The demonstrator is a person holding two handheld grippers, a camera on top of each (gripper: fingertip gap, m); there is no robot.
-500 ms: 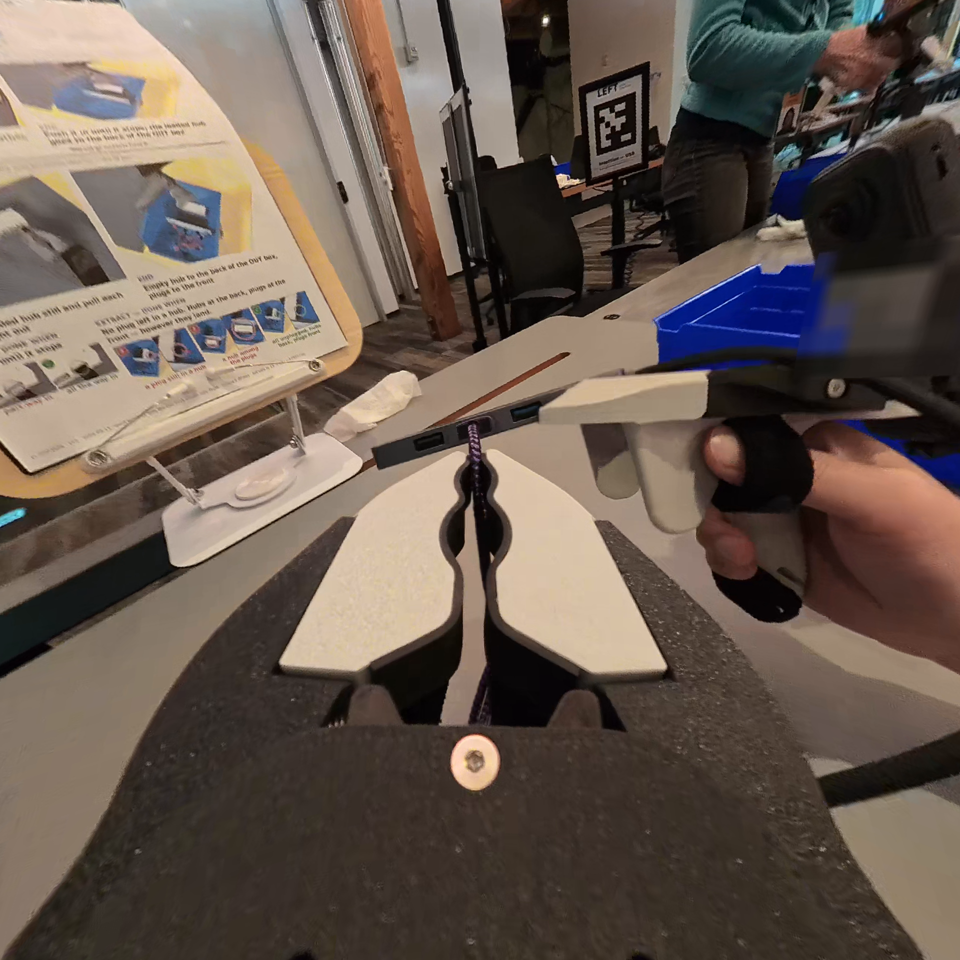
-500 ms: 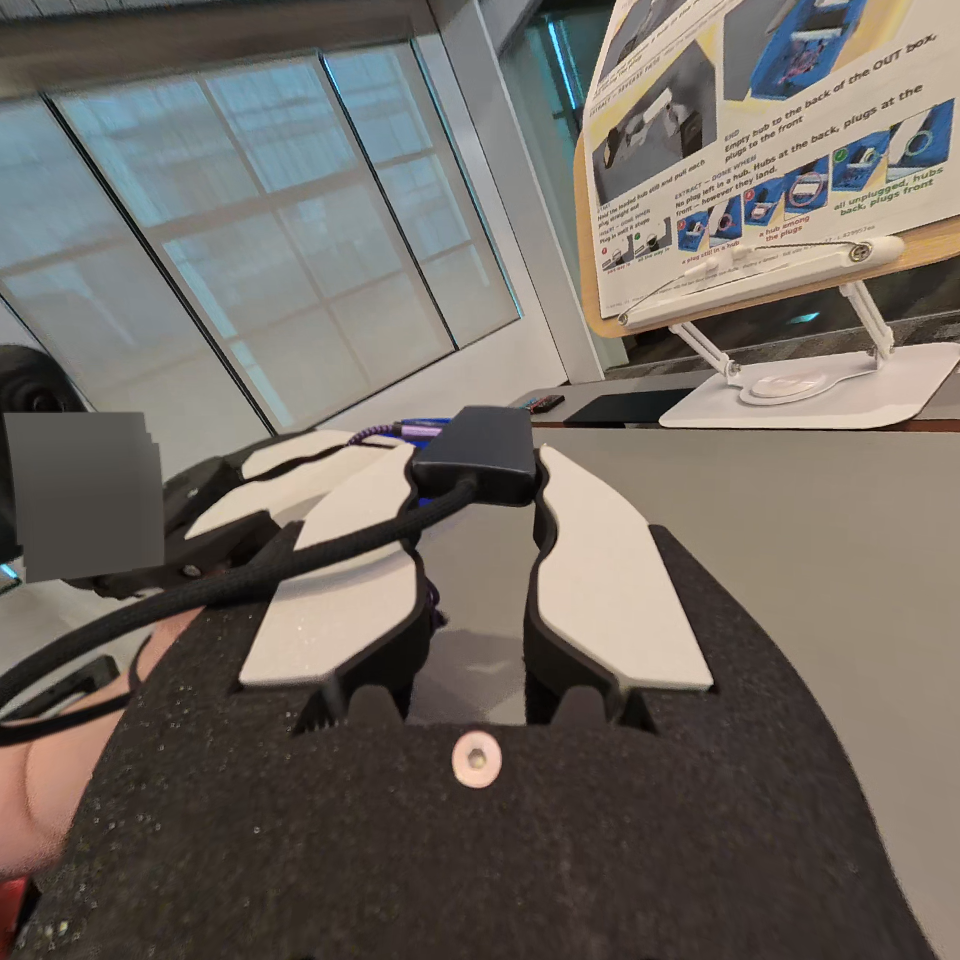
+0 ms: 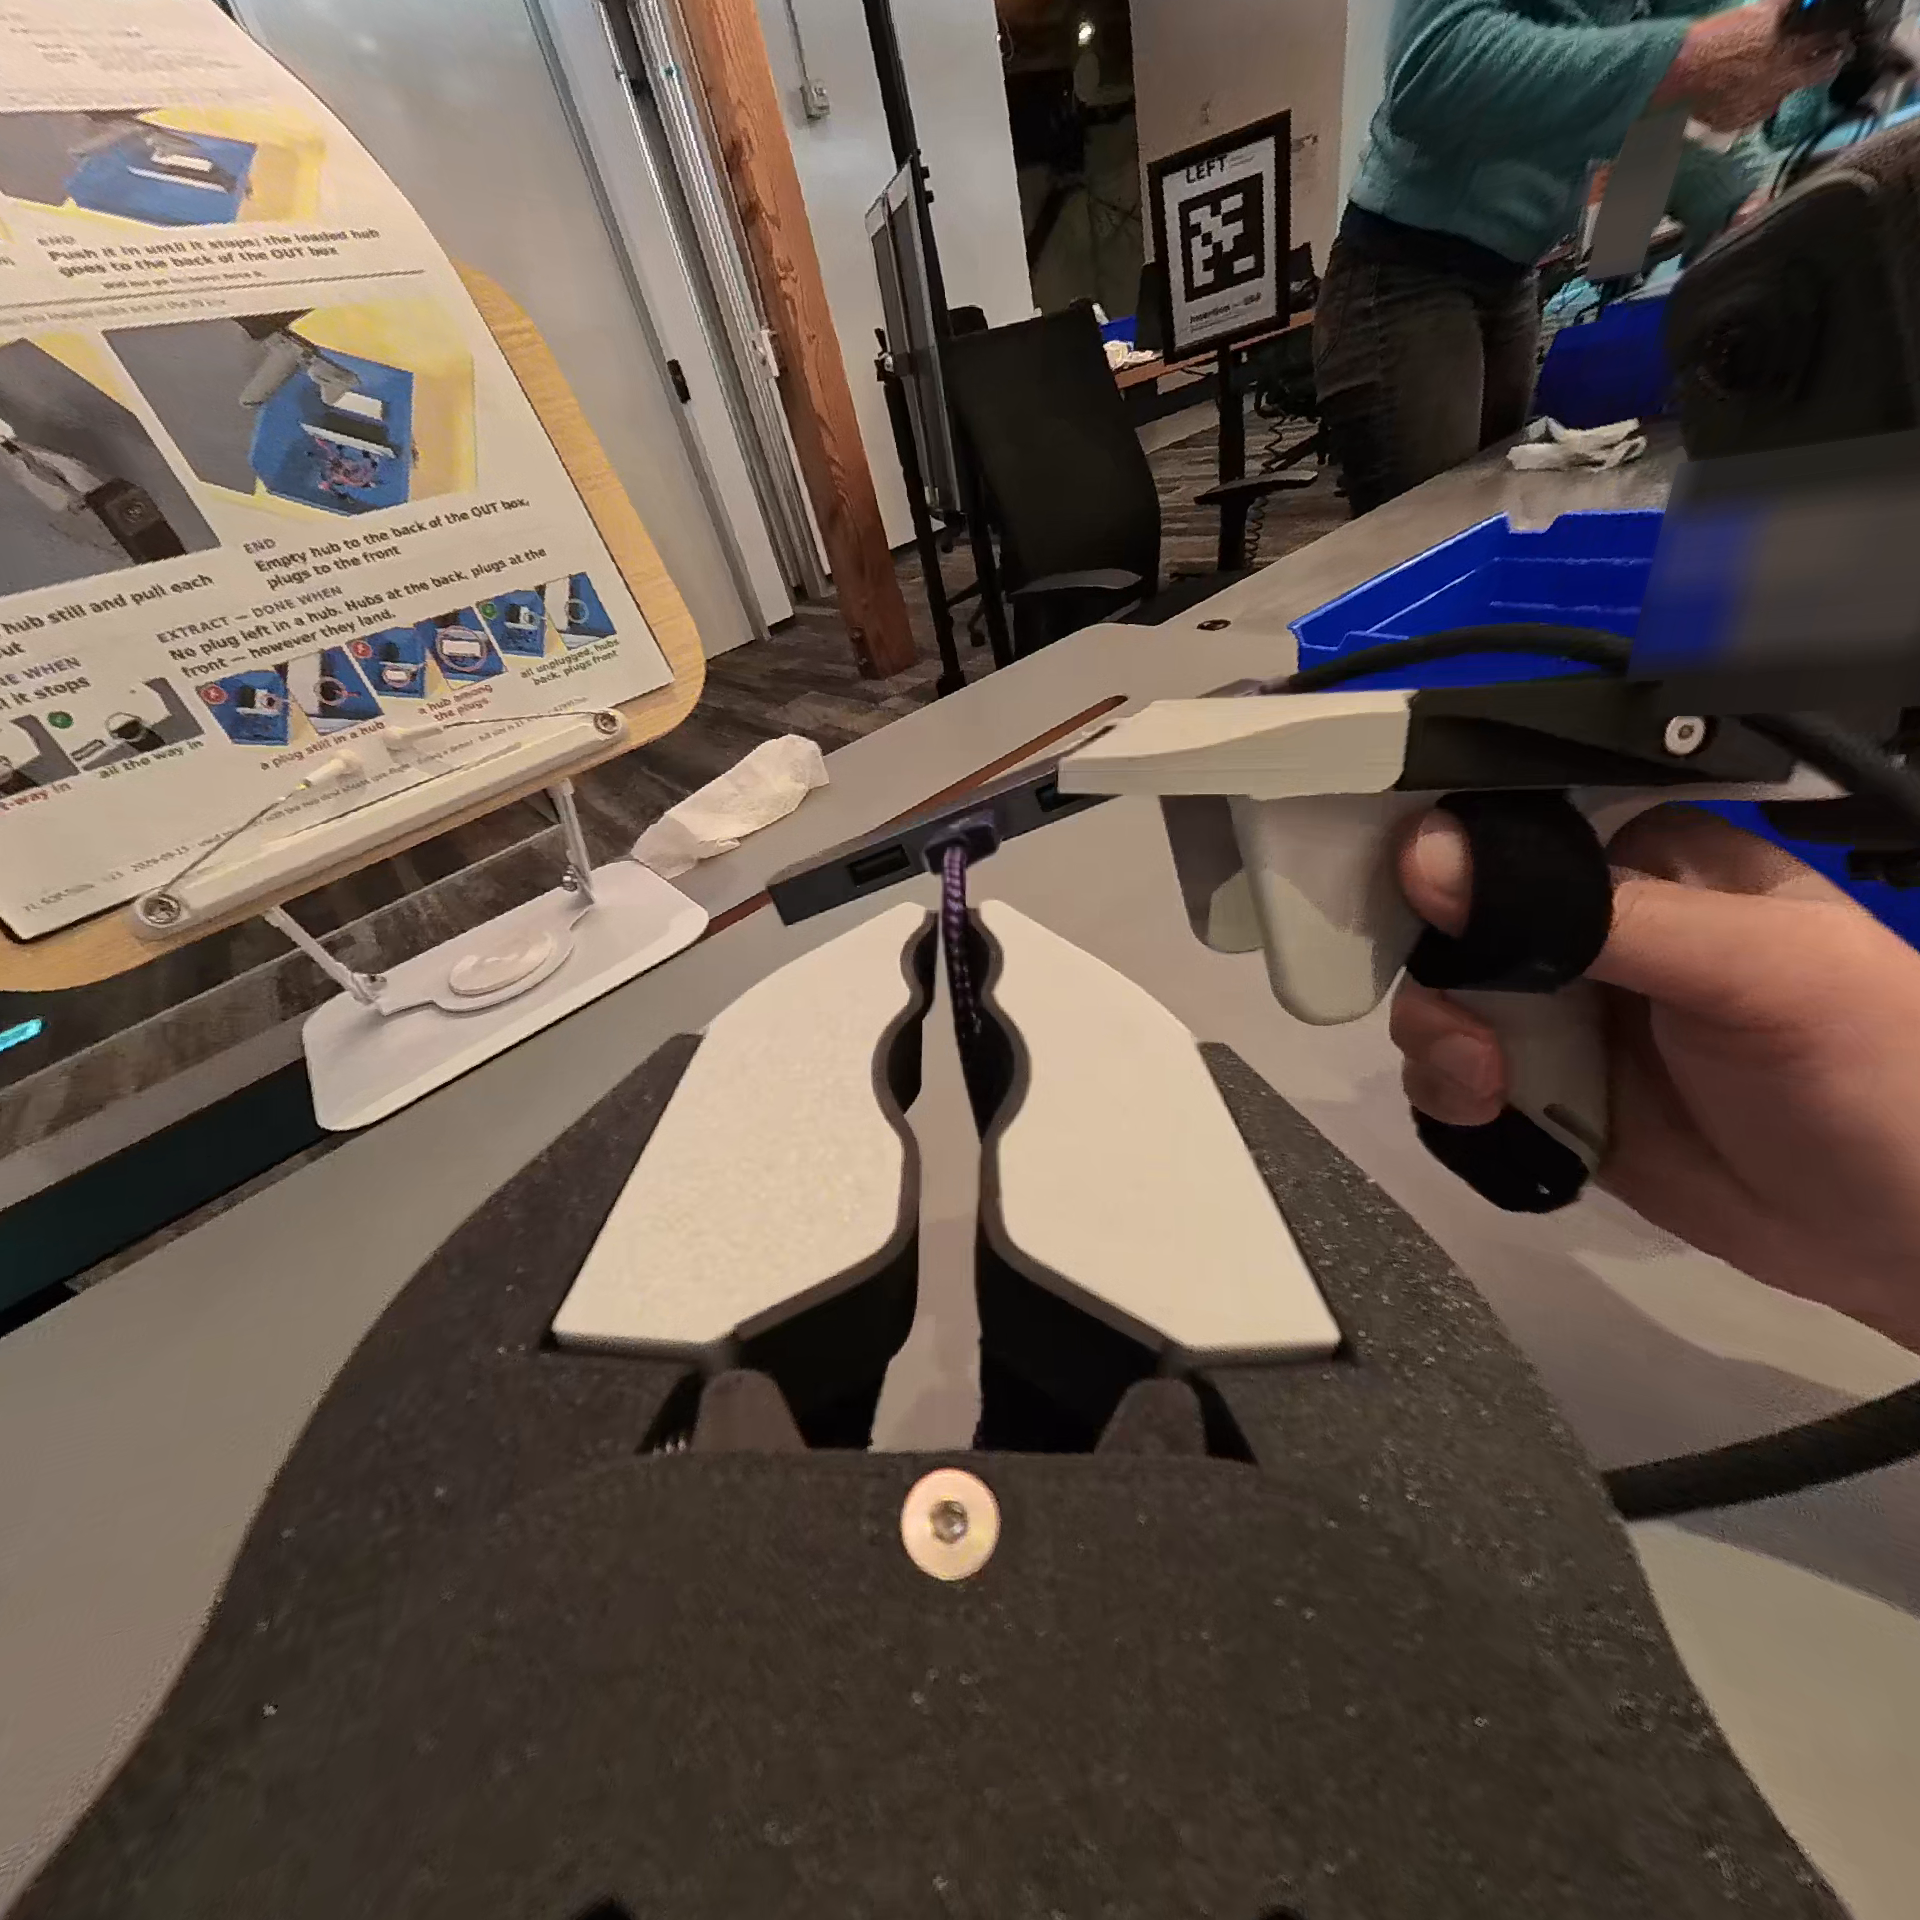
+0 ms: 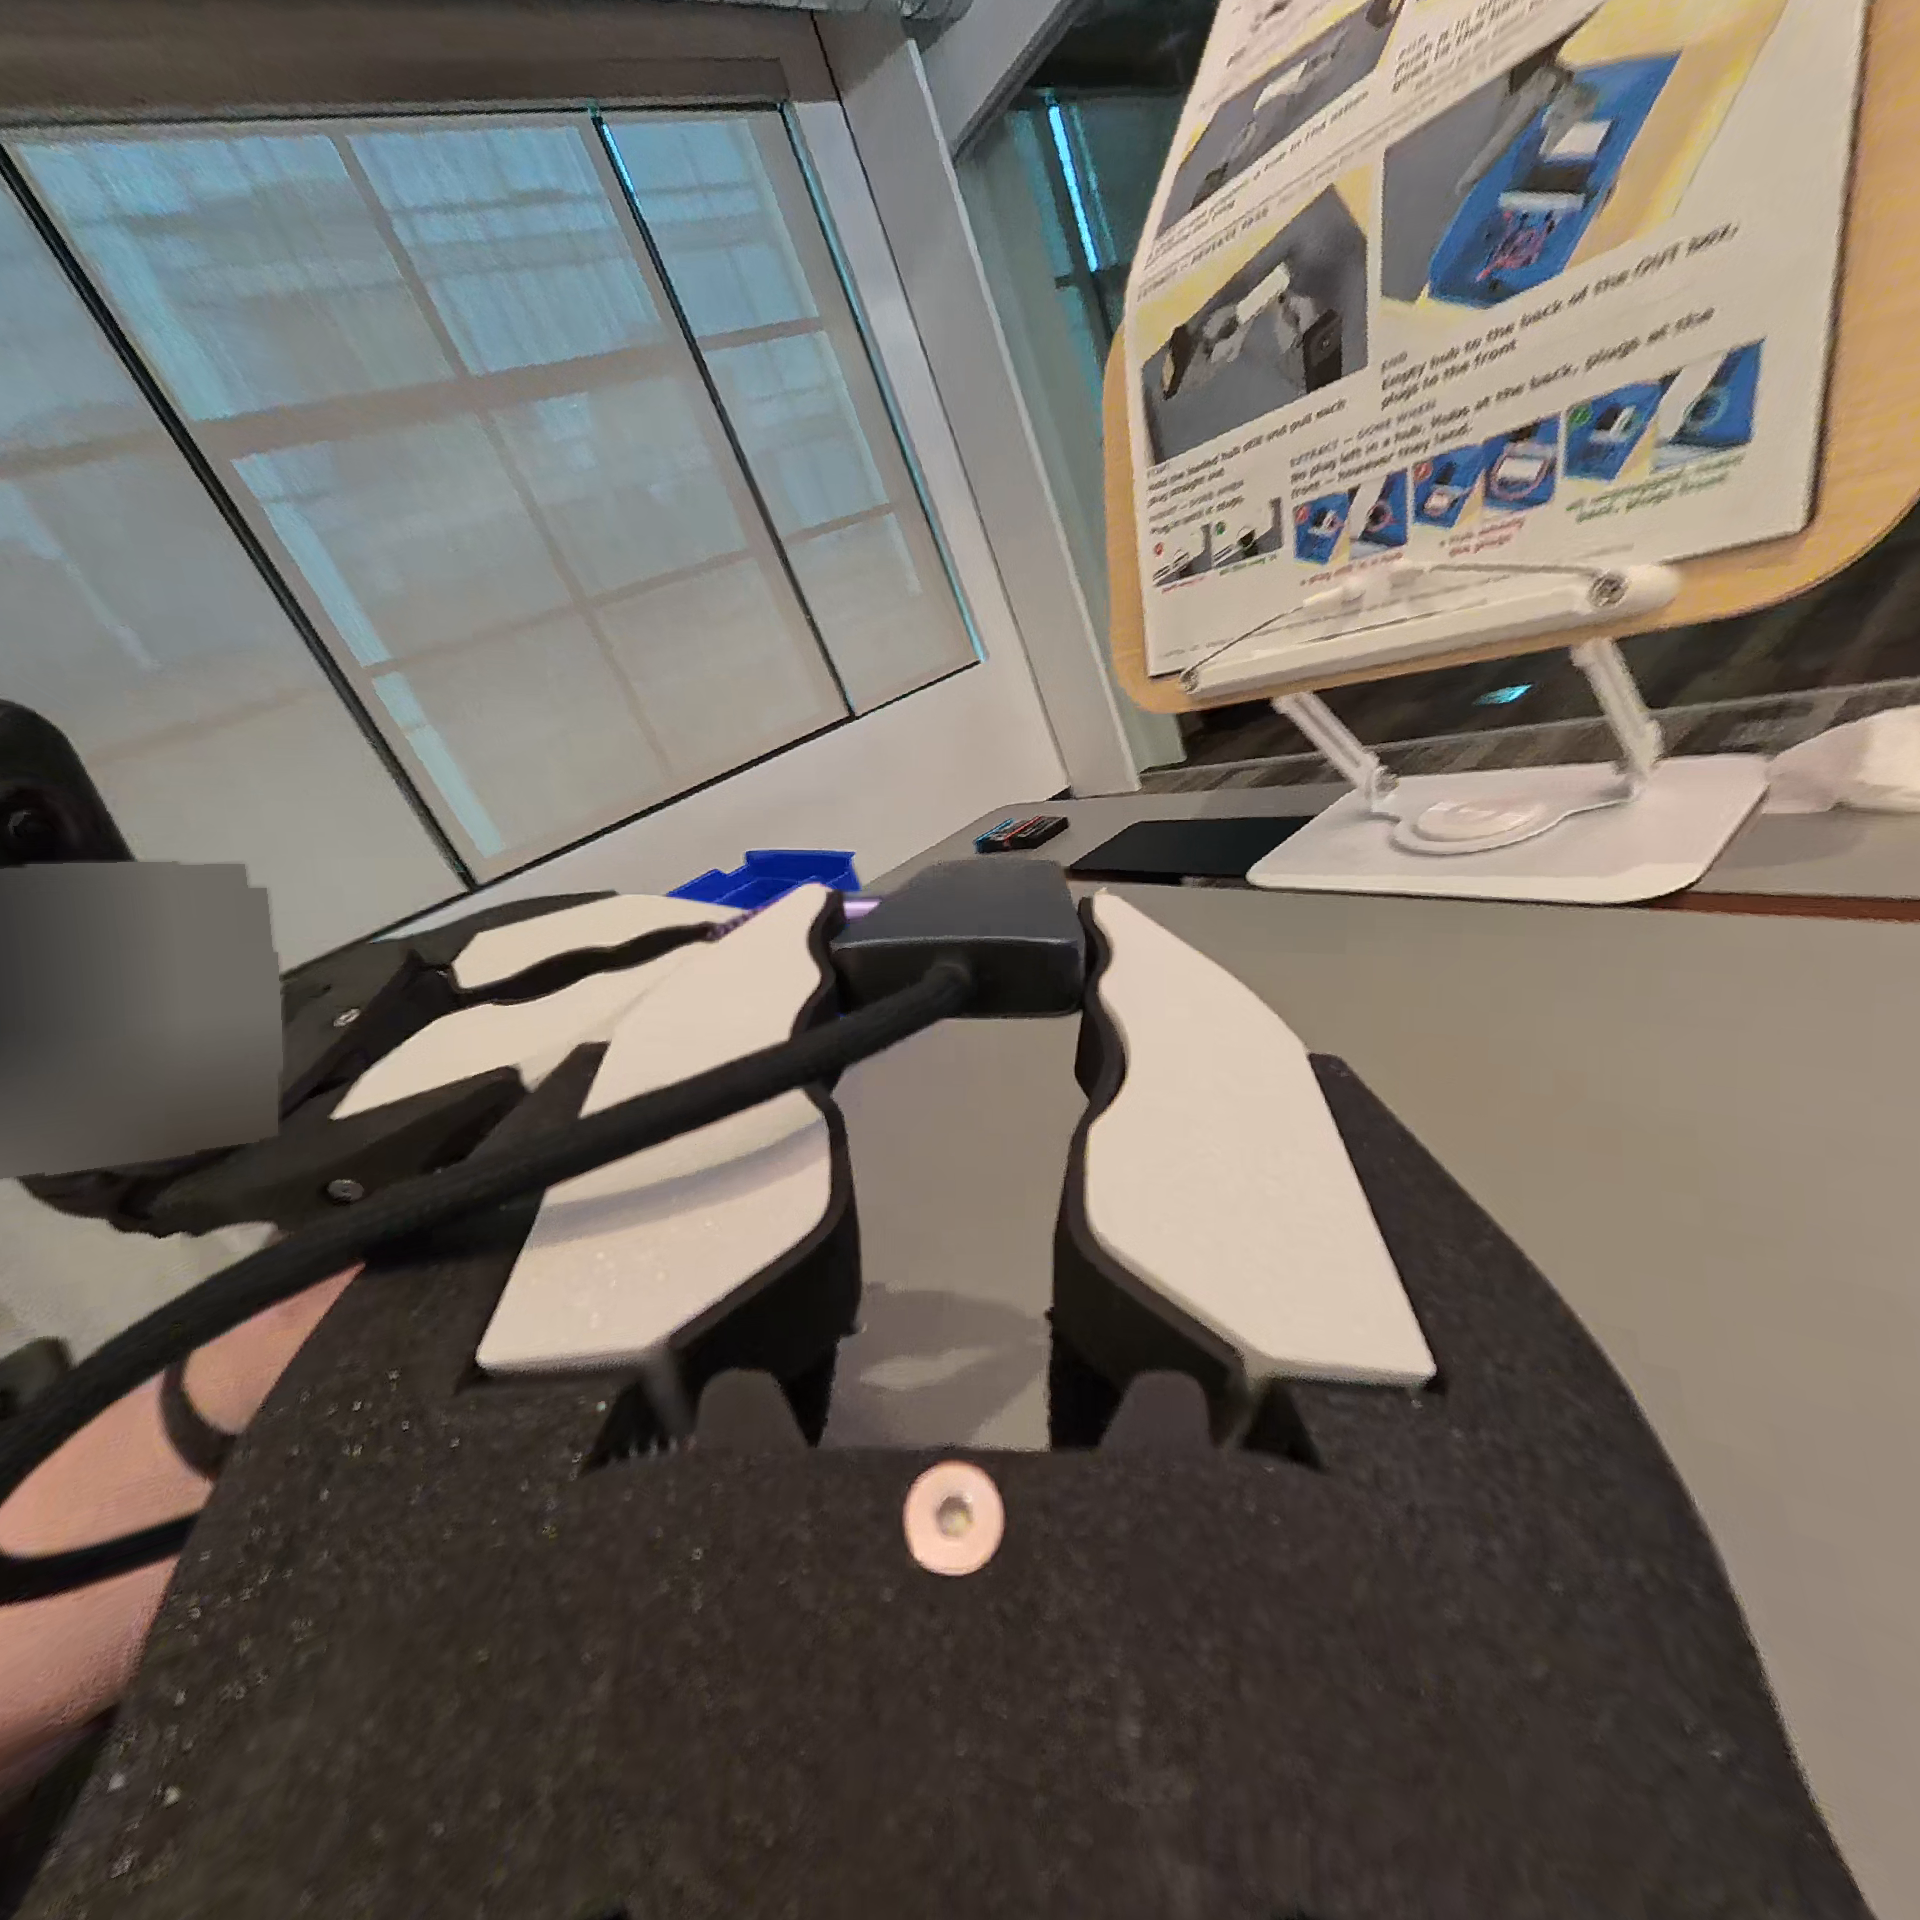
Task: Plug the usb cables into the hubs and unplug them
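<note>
left wrist view: the left gripper [image 3: 958, 920] has its two white fingers [image 3: 769, 1122] drawn nearly together, pinching a purple braided usb cable [image 3: 961, 966] that runs up the narrow gap between them. the cable's plug [image 3: 966, 834] is seated in a port of a slim dark usb hub [image 3: 883, 868], held level above the grey table [image 3: 187, 1403]. an empty port shows just left of the plug. the hub's far end is clamped by the right gripper [image 3: 1226, 743], seen from the side, its grey handle held in a hand [image 3: 1704, 1049] with black finger straps. behind it sits a blue bin [image 3: 1475, 603]. an instruction sheet on a white stand [image 3: 488, 966] occupies the left, with a crumpled white cloth [image 3: 738, 800] beside it. a person in a teal top [image 3: 1496, 135] stands in the background.

right wrist view: the right gripper [image 4: 961, 935] is partly closed on the hub [image 4: 966, 945], its fingertips pressing the hub's two sides. the hub's own black braided lead [image 4: 623, 1122] trails back over the left-hand finger. the left gripper [image 4: 623, 935] lies just beyond, fingers closed on the purple cable [image 4: 738, 920]. the stand [image 4: 1507, 831] rests on the table [image 4: 1558, 1091] to the right; a window fills the left background.
</note>
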